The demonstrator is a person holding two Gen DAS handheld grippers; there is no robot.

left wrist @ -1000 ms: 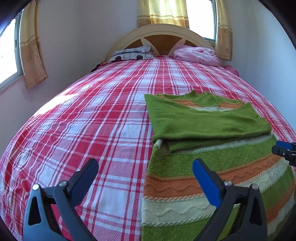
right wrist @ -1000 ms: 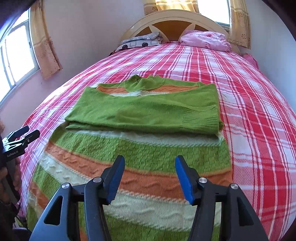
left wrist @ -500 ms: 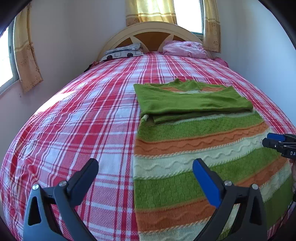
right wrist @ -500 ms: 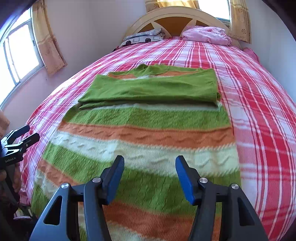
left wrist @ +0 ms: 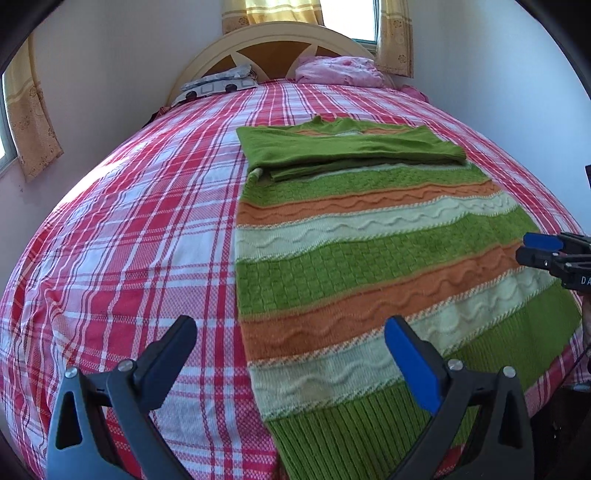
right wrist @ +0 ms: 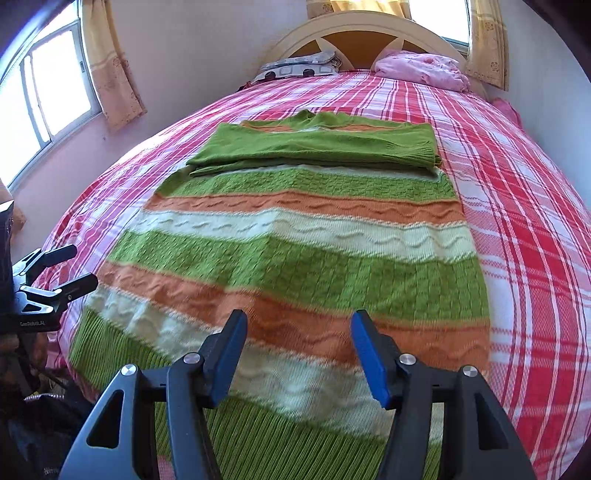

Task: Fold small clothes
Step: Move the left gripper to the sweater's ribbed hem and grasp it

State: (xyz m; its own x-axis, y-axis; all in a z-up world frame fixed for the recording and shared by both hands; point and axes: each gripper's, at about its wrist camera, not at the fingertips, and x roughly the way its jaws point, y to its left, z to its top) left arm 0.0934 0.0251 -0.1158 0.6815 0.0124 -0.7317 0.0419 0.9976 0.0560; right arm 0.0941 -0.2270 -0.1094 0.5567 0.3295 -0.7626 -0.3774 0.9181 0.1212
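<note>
On the bed [left wrist: 110, 229], covered by a red and white checked sheet, a striped sweater [left wrist: 369, 258] in green, orange and cream lies flat, its sleeves [right wrist: 317, 147] already folded across the chest at the far end. Its long axis runs straight away from the person, from the ribbed green hem [right wrist: 258, 435] at the near edge of the bed toward the neckline and the headboard [right wrist: 365, 33]. Two pillows sit at the head, well apart from the sweater.

Both grippers hang just short of the hem, pointing along that long axis. The left gripper [left wrist: 291, 362] has its jaws spread wide and grips nothing; it straddles the sweater's left edge, one finger over bare sheet and the other over the knit near the hem's left corner. The right gripper [right wrist: 295, 354] is likewise spread and empty, poised over the lower stripes, closer to the right half of the hem.

The fold that remains looks like bringing the hem up over the body toward the sleeves. Each gripper is nearest its own corner of the hem, so each would likely drop and pinch there. The left one sits partly off the fabric and may need to shift inward to catch the knit rather than the sheet.
</note>
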